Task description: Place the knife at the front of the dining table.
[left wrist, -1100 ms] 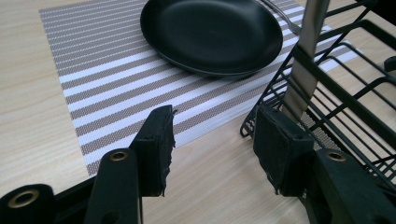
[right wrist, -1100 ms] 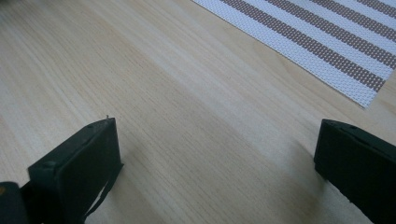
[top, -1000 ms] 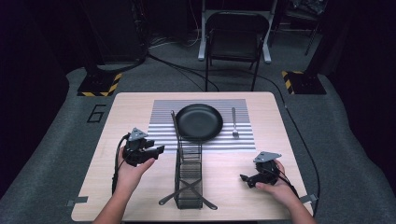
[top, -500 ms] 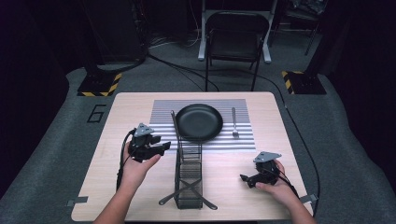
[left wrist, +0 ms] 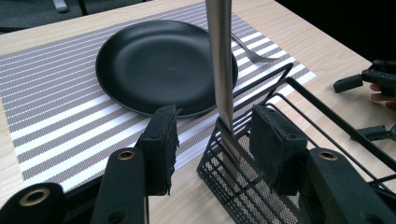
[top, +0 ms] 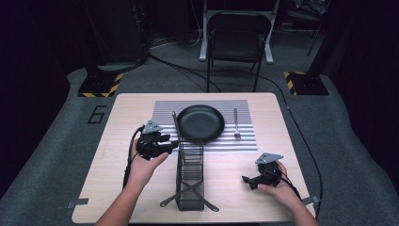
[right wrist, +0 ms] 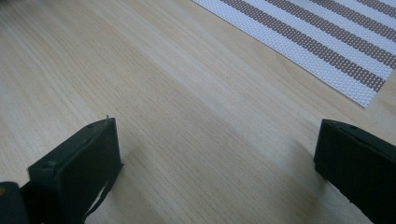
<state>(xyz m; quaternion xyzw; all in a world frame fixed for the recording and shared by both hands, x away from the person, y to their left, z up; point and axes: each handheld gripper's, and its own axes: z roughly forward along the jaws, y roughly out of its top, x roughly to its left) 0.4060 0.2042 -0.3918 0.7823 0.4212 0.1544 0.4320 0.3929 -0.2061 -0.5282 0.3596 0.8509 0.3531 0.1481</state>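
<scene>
**Left gripper lines up on the utensil in the rack**

The utensil (left wrist: 220,60) stands near upright in the far end of the wire rack (top: 190,176), its steel handle rising between the left gripper's (left wrist: 212,140) jaws. Its long axis runs almost vertical, tilted slightly. The jaws stand about half open and have just been closing; the handle sits between them, closer to the right pad, but neither pad presses on it yet. In the high view the left gripper (top: 171,145) is just beside the rack's far end, far nearer to the handle than the right gripper (top: 245,181), which rests well apart on the table (top: 117,122) with its jaws wide and nothing between them. My judgement: the grasp turns on squeezing level across that upright handle.

Count: 1 rack, 1 plate (top: 200,123), 1 fork (top: 236,124) and 1 striped mat (top: 162,110). 2 more utensils lie crossed at the rack's near end.
</scene>
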